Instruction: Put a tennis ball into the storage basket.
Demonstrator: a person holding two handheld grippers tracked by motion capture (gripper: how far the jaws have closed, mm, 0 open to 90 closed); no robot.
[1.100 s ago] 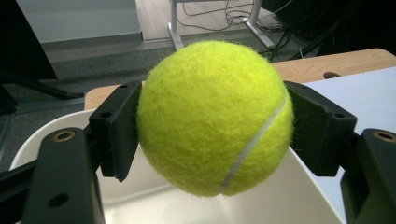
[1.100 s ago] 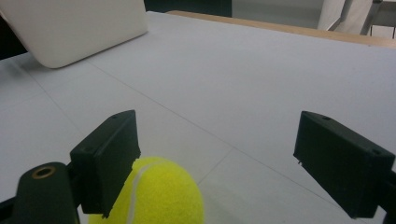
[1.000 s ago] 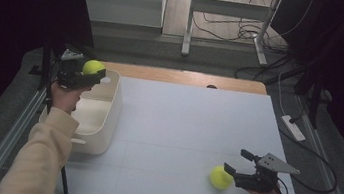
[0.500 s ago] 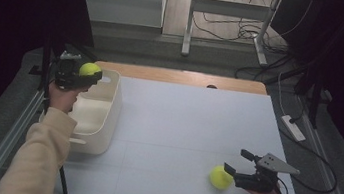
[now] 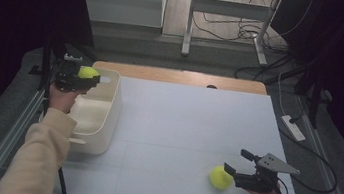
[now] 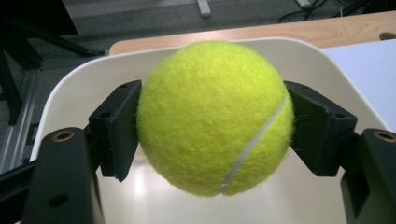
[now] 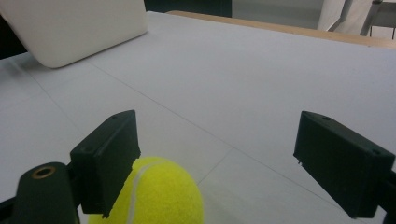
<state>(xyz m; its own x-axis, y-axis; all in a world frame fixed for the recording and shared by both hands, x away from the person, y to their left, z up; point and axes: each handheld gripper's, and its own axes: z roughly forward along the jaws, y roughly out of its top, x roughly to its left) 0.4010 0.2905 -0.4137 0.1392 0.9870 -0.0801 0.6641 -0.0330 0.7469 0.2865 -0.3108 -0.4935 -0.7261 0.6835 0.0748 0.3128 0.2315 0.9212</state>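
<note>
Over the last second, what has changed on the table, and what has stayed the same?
Little has visibly changed. The left gripper has drifted slightly toward the left above the white bin, still shut on its tennis ball. The right gripper stays open and in place at the second tennis ball, which rests on the table as before.

The left gripper (image 5: 79, 78), a black two-jaw tool held up on a raised forearm in a cream sleeve (image 5: 39, 160), has both pads clamped. The right gripper (image 5: 231, 174), black with a grey three-cornered plate, lies low, jaws spread wide.
</note>
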